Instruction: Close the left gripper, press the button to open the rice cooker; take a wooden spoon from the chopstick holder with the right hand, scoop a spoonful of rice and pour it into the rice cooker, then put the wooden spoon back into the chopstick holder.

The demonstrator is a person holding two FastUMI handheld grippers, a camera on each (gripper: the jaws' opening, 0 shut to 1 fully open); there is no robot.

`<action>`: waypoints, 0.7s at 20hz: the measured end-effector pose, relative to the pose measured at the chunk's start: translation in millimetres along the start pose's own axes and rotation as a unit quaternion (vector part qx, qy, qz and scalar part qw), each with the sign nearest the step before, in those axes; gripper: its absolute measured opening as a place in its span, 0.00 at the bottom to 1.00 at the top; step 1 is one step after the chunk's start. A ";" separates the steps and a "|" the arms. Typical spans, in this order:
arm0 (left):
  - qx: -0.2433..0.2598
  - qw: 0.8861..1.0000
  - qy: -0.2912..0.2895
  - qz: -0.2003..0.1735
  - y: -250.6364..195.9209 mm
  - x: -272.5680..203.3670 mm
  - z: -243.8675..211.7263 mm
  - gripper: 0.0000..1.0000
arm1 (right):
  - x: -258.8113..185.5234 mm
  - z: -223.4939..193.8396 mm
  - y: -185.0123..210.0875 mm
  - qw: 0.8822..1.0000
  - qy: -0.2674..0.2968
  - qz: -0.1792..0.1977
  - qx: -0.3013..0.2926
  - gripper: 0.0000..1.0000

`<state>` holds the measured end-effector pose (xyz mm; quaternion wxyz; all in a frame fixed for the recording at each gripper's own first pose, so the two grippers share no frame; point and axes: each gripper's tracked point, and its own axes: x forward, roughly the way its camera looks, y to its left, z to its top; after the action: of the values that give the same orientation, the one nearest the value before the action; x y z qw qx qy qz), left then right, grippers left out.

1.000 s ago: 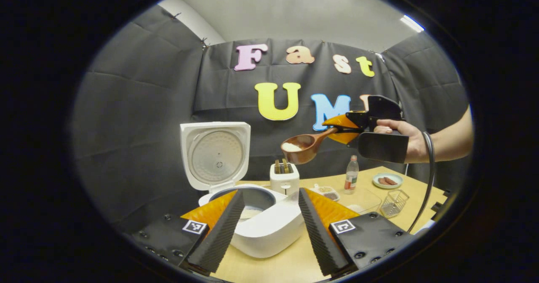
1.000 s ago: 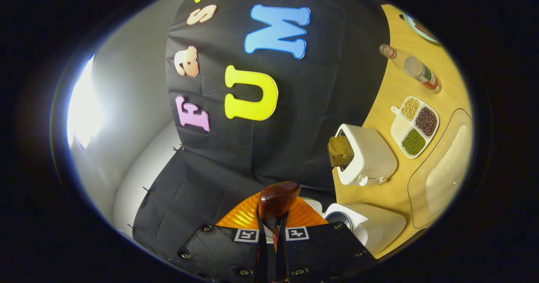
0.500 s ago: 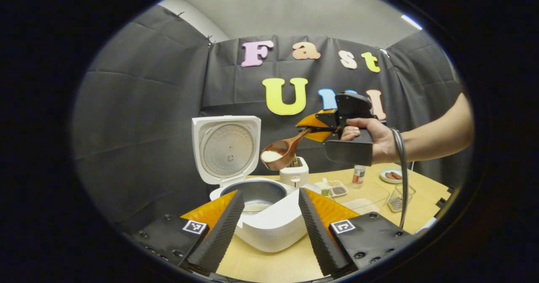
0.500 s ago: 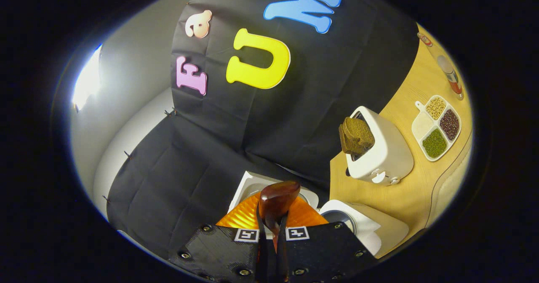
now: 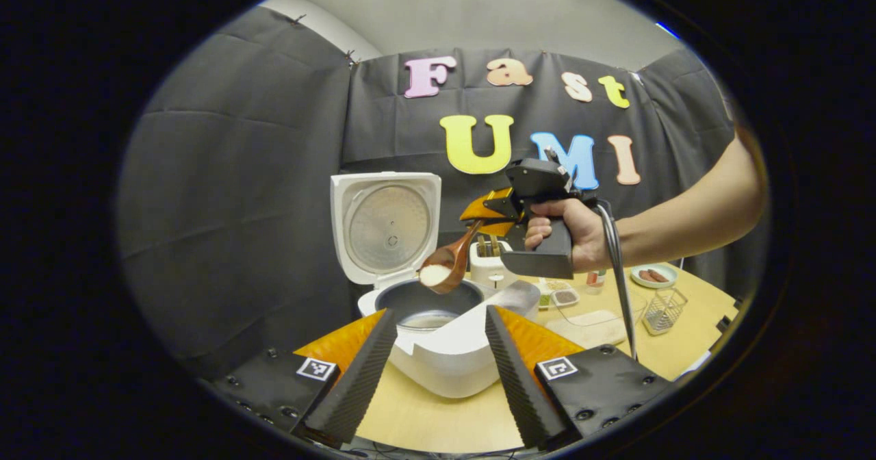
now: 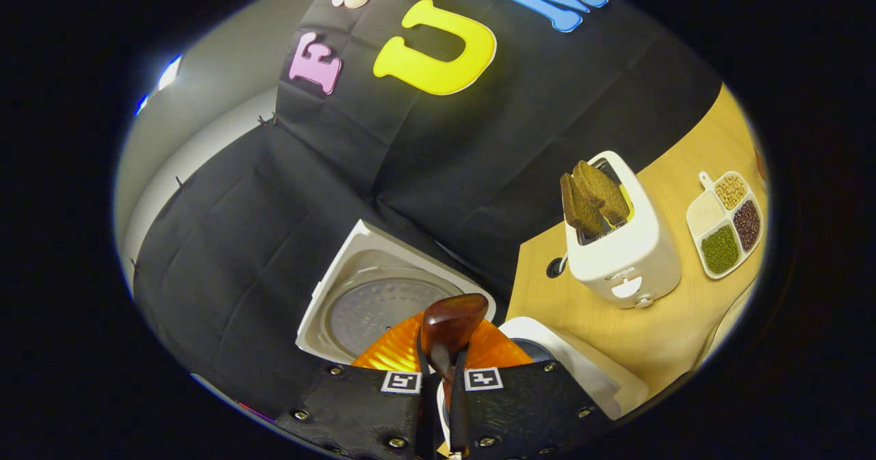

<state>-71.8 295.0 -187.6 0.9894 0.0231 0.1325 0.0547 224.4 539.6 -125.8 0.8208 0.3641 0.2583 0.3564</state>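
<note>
spoon: wooden spoon stiff, light; loose rice spills if tipped
grip: right gripper clamped on handle
left: left gripper unclenched, holding nothing
target: rice cooker open

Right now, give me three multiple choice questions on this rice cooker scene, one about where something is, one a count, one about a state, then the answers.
1. Where is the bowl of the wooden spoon?
A. Over the open pot of the rice cooker
B. Inside the wire holder
C. Lying flat on the table

2. How many compartments does the white divided dish have?
A. Two
B. Four
C. Six

3. How is the rice cooker lid?
A. Shut
B. Lying on the table
C. Raised upright

Answers: 1 A, in the left gripper view the right gripper holds the spoon, loaded with white rice, tilted just above the pot's rim. 2 B, the right gripper view shows four sections, three with grains or beans, one pale. 3 C, the lid stands up behind the pot with its inner plate facing forward.
</note>
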 end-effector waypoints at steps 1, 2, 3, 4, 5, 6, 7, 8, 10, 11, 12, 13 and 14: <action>-0.001 1.000 0.002 0.004 0.5 0.4 -0.1 0.93 | 2.6 -3.7 -4.5 1.000 0.005 -0.008 -0.015 0.09; -0.001 1.000 0.002 0.006 2.0 -0.3 -1.2 0.93 | 6.1 -6.3 -8.5 0.999 0.010 -0.015 -0.032 0.09; -0.003 1.000 0.002 0.005 1.1 -1.1 -0.3 0.93 | 6.0 -7.9 -8.8 0.998 0.014 -0.023 -0.050 0.09; -0.005 1.000 -0.001 0.003 1.6 -1.5 -0.7 0.92 | 6.9 -10.4 -8.6 0.997 0.018 -0.028 -0.068 0.09; -0.006 1.000 -0.002 0.005 1.6 -1.1 -0.6 0.92 | 10.4 -12.1 -10.3 0.995 0.022 -0.035 -0.087 0.09; -0.006 1.000 -0.001 0.005 1.4 -1.3 -1.2 0.93 | 14.4 -15.3 -11.9 0.993 0.025 -0.042 -0.107 0.09; -0.005 1.000 -0.002 0.004 0.9 -1.3 0.2 0.93 | 15.7 -17.0 -13.9 0.989 0.026 -0.051 -0.134 0.09; -0.005 1.000 -0.003 0.003 0.7 -2.0 -0.4 0.93 | 16.6 -16.5 -16.3 0.985 0.025 -0.065 -0.157 0.09; -0.002 1.000 -0.001 0.000 0.6 -1.9 -2.1 0.92 | 14.2 -15.4 -15.6 0.976 0.026 -0.074 -0.202 0.09; 0.000 1.000 0.000 0.000 1.0 -2.4 -2.2 0.92 | 15.9 -17.0 -14.2 0.972 0.027 -0.074 -0.223 0.09; 0.001 1.000 0.000 0.000 1.5 -2.5 -3.1 0.93 | 18.2 -17.3 -9.2 0.966 0.029 -0.073 -0.245 0.09; 0.001 1.000 0.001 -0.001 1.0 -1.9 -3.1 0.93 | 21.3 -18.9 -2.5 0.961 0.030 -0.073 -0.265 0.09; 0.002 1.000 0.001 0.000 1.5 -2.4 -2.7 0.92 | 21.6 -19.7 2.0 0.956 0.031 -0.071 -0.284 0.09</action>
<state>-75.0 296.3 -189.5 0.9892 0.0254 0.1338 0.0545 223.4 565.3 -139.7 0.9051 0.0852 0.1966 0.3673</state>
